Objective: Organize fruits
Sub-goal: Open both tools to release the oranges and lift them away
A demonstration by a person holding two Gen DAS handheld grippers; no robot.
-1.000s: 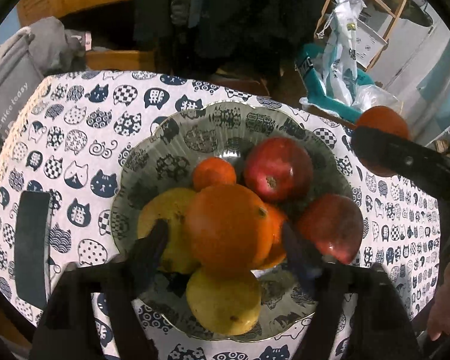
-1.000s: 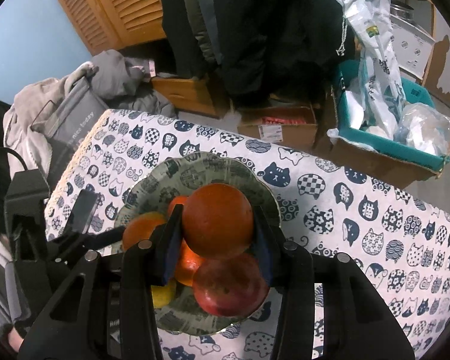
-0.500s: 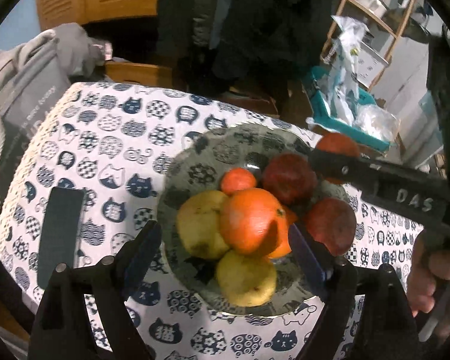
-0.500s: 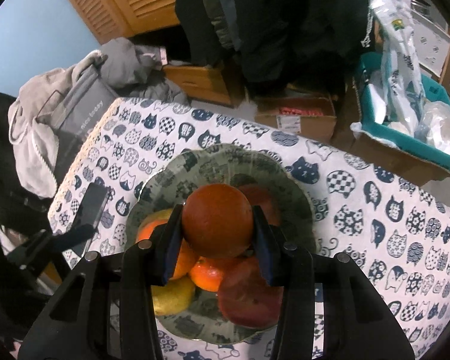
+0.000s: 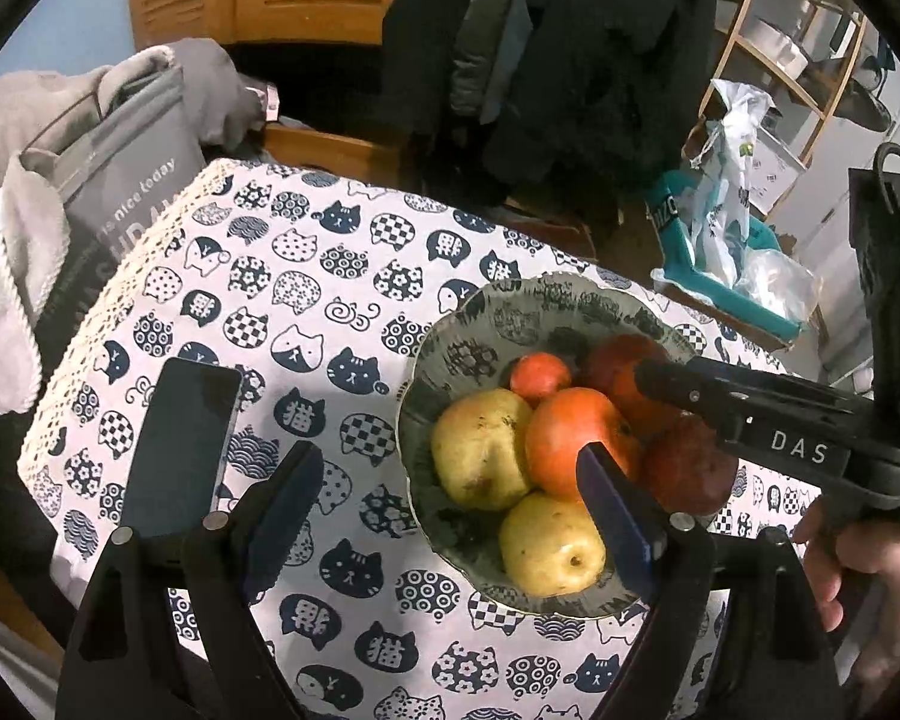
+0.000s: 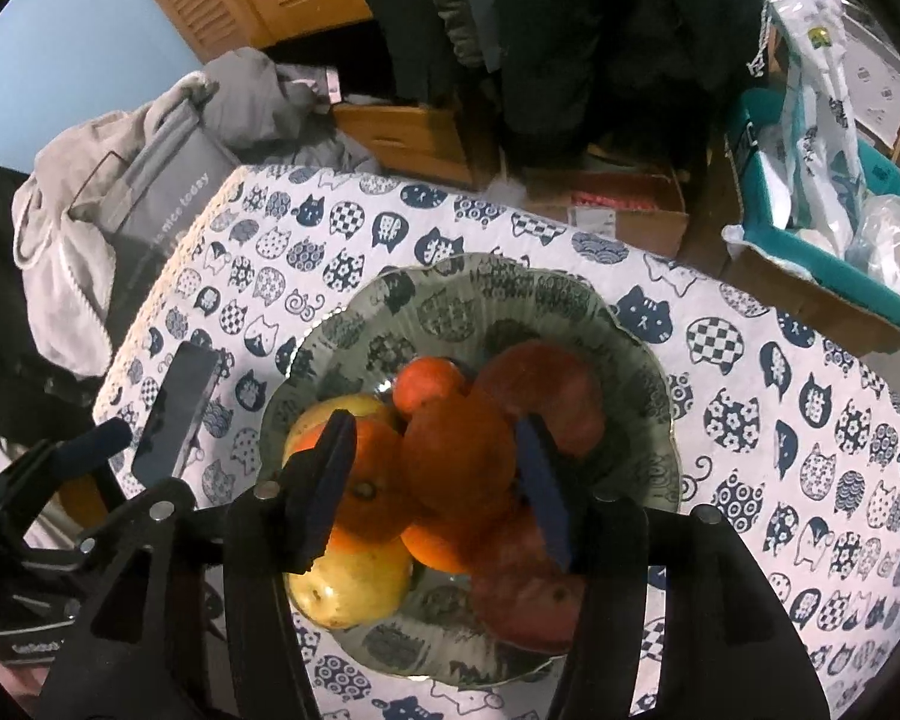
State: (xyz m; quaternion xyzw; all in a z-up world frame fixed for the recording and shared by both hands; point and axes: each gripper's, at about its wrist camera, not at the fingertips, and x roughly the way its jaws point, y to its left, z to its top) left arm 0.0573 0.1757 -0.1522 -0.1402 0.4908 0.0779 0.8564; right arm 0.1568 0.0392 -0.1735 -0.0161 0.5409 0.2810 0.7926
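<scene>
A green patterned bowl (image 5: 480, 306) (image 6: 450, 282) on the cat-print cloth holds a pile of fruit: oranges, yellow pears and red apples. In the right wrist view my right gripper (image 6: 435, 492) hangs over the pile. Its jaws are opening around the top orange (image 6: 456, 456), which rests on the other fruit. The left pad stands off the orange with a gap. My left gripper (image 5: 450, 504) is open and empty, up and to the left of the bowl, and its right finger (image 5: 615, 516) overlaps the bowl's near side. The right gripper's black finger (image 5: 726, 402) reaches over the apples.
A dark phone (image 5: 180, 450) (image 6: 177, 414) lies on the cloth left of the bowl. A grey bag (image 5: 120, 192) and towels hang past the table's left edge. A teal crate (image 6: 810, 240) with plastic bags and a cardboard box (image 6: 618, 210) sit on the floor behind. A hand (image 5: 858, 570) holds the right gripper.
The left gripper drew back up and to the left, off the bowl. The right gripper brought its orange down onto the pile, and its jaws parted from it.
</scene>
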